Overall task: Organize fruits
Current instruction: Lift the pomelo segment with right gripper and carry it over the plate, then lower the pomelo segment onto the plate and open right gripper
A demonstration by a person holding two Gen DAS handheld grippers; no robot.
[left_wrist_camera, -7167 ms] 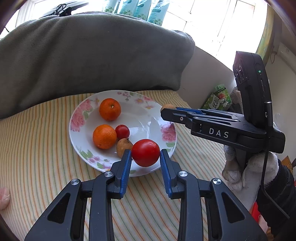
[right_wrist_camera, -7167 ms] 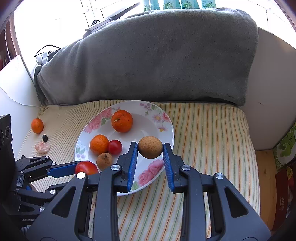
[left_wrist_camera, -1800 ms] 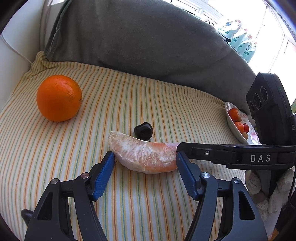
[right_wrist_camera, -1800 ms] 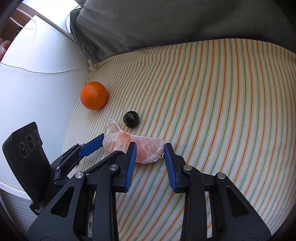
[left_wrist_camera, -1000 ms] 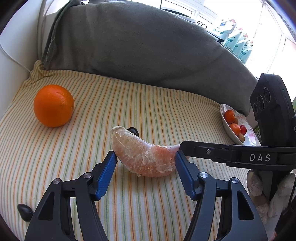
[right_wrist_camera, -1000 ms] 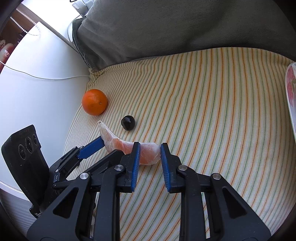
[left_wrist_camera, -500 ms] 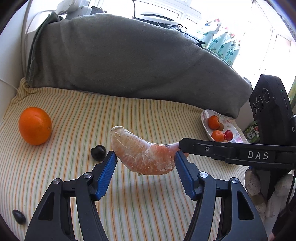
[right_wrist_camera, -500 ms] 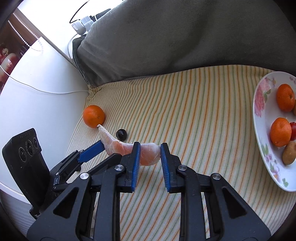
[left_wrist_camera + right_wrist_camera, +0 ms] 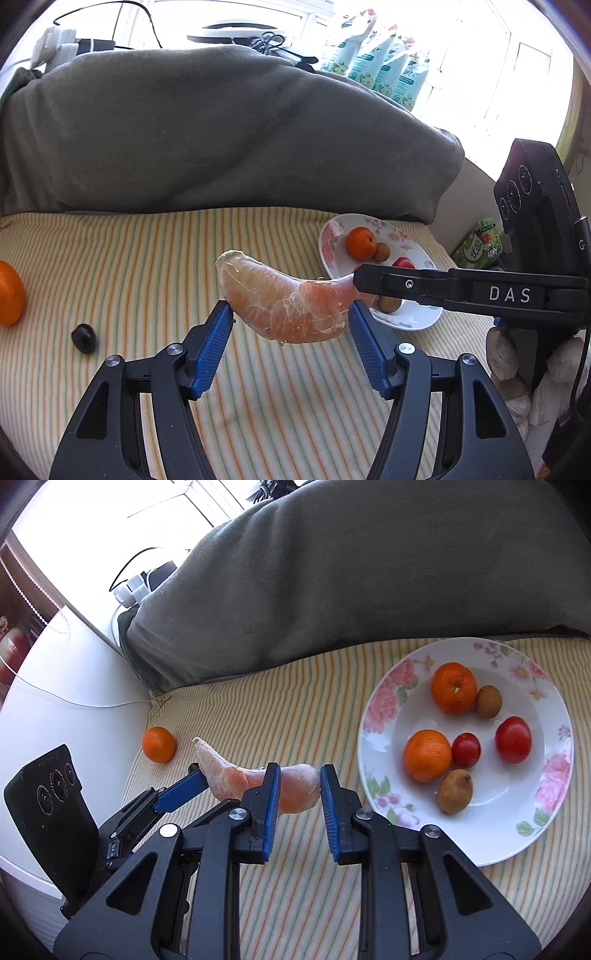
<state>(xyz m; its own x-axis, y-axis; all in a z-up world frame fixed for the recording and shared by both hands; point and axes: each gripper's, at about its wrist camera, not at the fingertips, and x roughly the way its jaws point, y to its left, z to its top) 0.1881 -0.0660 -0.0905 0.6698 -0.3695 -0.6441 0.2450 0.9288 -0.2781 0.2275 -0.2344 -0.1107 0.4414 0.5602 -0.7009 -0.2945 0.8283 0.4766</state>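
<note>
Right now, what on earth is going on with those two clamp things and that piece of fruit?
A person is tidying fruit with two hand-held grippers. Together the left gripper and right gripper hold a peeled citrus segment up off the striped cloth, one at each end. Nearby, a flowered plate already holds oranges, tomatoes and small brown fruits. One loose orange and a small dark fruit remain on the cloth.

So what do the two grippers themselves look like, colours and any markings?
Both are matte black plastic frames with triangular cut-outs and silver screw heads. The left gripper and right gripper have blue ribbed pads on their fingers. The right one shows white "DAS" lettering, a black camera block and a thin black cable; a white knit glove holds it.
</note>
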